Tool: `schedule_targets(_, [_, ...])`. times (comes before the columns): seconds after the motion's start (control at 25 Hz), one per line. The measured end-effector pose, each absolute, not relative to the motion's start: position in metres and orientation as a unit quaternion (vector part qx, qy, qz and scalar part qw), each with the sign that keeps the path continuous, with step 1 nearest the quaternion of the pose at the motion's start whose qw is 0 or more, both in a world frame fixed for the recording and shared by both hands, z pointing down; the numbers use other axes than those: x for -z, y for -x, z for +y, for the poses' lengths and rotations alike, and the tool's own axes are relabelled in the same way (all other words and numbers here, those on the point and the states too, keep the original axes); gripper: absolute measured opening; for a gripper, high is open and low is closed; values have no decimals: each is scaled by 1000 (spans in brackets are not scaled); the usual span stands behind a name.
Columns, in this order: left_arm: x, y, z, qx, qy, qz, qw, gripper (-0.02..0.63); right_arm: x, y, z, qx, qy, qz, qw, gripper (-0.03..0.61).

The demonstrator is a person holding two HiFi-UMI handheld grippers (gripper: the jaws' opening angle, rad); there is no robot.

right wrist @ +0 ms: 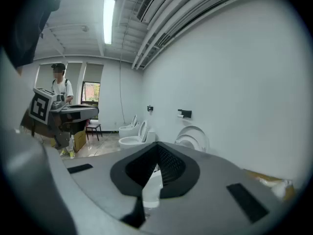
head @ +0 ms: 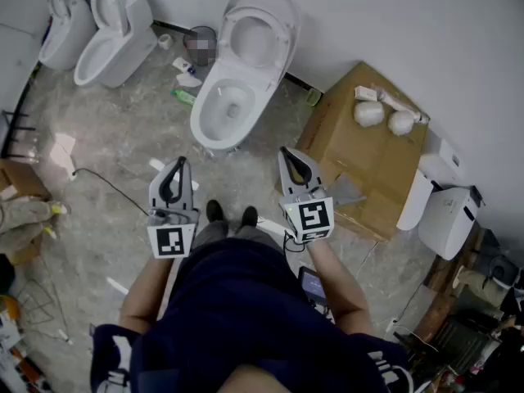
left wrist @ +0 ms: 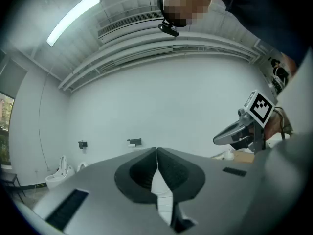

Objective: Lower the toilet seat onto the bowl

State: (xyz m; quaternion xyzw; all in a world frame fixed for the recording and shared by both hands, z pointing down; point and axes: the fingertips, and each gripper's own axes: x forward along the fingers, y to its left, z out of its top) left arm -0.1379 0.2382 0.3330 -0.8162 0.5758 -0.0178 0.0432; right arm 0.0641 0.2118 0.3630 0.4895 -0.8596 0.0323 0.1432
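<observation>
The white toilet (head: 225, 109) stands by the far wall, straight ahead of my feet. Its seat and lid (head: 258, 31) are raised and lean back toward the wall. In the right gripper view the raised seat (right wrist: 193, 137) shows just beyond the jaw tips. My left gripper (head: 178, 164) is held low in front of me, shut and empty, well short of the bowl. My right gripper (head: 286, 152) is beside it, also shut with nothing between its pads. Each gripper's own view shows its jaws closed: left gripper (left wrist: 157, 151), right gripper (right wrist: 157, 148).
A large cardboard box (head: 368, 154) with two white bundles sits right of the toilet. Two more toilets (head: 115, 43) stand at the far left. White fixtures (head: 446, 211) line the right wall. A cable (head: 106, 182) and litter lie on the floor. A person (right wrist: 61, 84) stands far off.
</observation>
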Motion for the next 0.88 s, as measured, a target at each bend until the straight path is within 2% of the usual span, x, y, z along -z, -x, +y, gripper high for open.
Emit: schedule_targets(0.88, [-333, 130, 233, 17, 821, 568, 44, 25, -366, -73, 211, -37, -496, -856, 141, 20])
